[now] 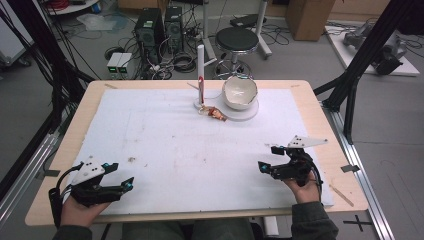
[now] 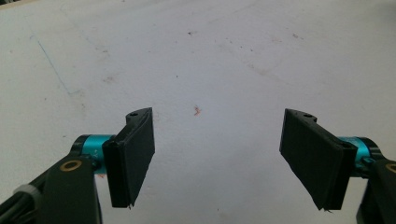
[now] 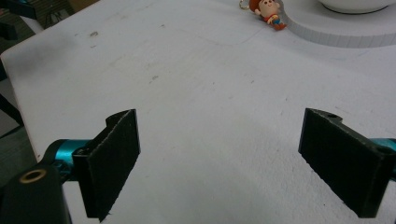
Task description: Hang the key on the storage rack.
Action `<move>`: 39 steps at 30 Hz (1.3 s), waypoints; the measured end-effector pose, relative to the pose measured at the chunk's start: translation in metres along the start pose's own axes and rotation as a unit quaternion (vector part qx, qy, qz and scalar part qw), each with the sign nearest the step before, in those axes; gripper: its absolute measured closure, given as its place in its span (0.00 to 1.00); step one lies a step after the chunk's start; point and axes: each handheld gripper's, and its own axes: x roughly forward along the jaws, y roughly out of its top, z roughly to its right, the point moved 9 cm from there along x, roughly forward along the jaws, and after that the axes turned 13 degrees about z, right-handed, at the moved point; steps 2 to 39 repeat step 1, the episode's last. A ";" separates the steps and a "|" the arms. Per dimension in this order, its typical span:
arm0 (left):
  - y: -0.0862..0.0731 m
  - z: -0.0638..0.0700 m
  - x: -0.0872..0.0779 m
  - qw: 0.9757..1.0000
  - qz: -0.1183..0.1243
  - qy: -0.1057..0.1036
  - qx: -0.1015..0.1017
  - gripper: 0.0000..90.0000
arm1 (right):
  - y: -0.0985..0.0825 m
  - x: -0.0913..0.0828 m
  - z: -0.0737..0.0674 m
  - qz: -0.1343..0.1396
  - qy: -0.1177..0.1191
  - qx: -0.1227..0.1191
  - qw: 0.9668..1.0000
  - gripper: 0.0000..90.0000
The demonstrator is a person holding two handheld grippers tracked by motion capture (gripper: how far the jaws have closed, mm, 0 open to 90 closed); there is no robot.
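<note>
Keychain figure (image 1: 216, 114) lying at counter's far centre, touching round white base (image 1: 248, 113) under bowl (image 1: 239, 93), beside upright white post (image 1: 200, 75); face blurred, bowl cut off in right gripper view. Right gripper (image 1: 267, 158) and left gripper (image 1: 122, 175) low at near corners, well apart from figure, fingers (image 3: 113, 158) spread wide, pinching nothing.

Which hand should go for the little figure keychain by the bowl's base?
Right, probably. The right gripper sits nearer the keychain figure, which shows ahead in its own view, jaws open. The left gripper faces bare white mat, farther off.
</note>
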 end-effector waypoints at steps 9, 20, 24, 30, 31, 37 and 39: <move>0.000 0.000 0.001 1.000 0.001 0.001 -0.001 0.30 | 0.000 0.000 -0.001 0.000 0.001 0.001 1.000 0.13; 0.000 0.000 0.001 1.000 0.001 0.001 -0.001 0.30 | 0.000 0.000 -0.001 0.000 0.001 0.001 1.000 0.13; 0.000 0.000 0.001 1.000 0.001 0.001 -0.001 0.30 | 0.000 0.000 -0.001 0.000 0.001 0.001 1.000 0.13; 0.000 0.000 0.001 1.000 0.001 0.001 -0.001 0.30 | 0.000 0.000 -0.001 0.000 0.001 0.001 1.000 0.13; 0.000 0.000 0.001 1.000 0.001 0.001 -0.001 0.30 | 0.000 0.000 -0.001 0.000 0.001 0.001 1.000 0.13; 0.000 0.000 0.001 1.000 0.001 0.001 -0.001 0.30 | 0.000 0.000 -0.001 0.000 0.001 0.001 1.000 0.13; 0.000 0.000 0.001 1.000 0.001 0.001 -0.001 0.30 | 0.000 0.000 -0.001 0.000 0.001 0.001 1.000 0.13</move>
